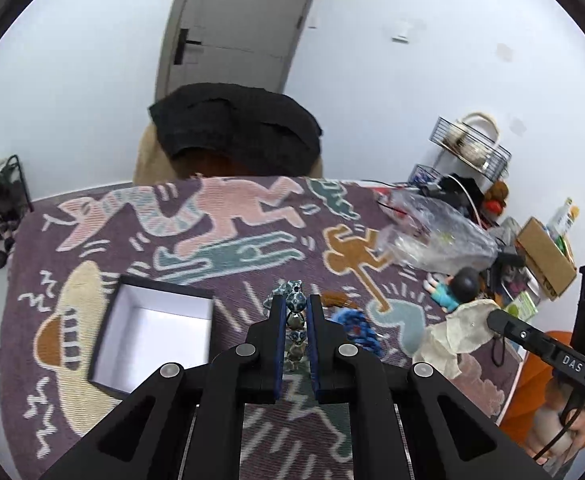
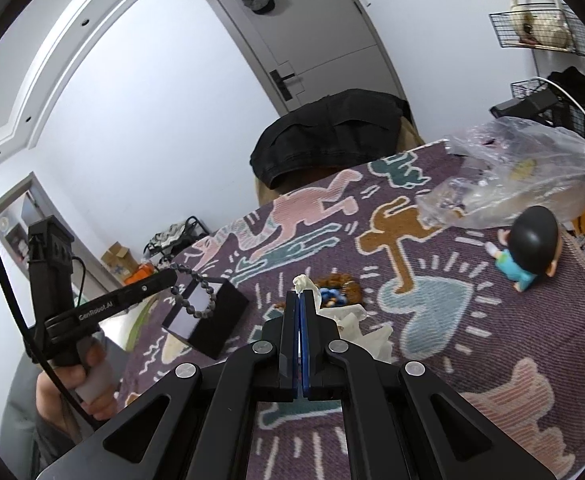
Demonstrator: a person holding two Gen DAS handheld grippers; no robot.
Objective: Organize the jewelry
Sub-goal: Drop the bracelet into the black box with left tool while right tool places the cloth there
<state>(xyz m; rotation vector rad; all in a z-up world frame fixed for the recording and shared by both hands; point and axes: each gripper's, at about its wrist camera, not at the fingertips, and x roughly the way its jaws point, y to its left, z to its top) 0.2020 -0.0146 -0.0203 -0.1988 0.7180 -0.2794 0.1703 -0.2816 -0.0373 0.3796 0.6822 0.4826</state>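
My left gripper is shut on a dark beaded bracelet; in the right wrist view the bracelet hangs from it in the air above an open black box with a white inside. The box lies to the left of the left gripper. My right gripper is shut on a whitish cloth pouch, also seen in the left wrist view. A blue bead bracelet and a brown bracelet lie on the patterned rug between the grippers.
A clear plastic bag and a small figurine with a black head lie at the right of the table. A chair with a black garment stands behind the table. Wire shelves and a cardboard box crowd the right.
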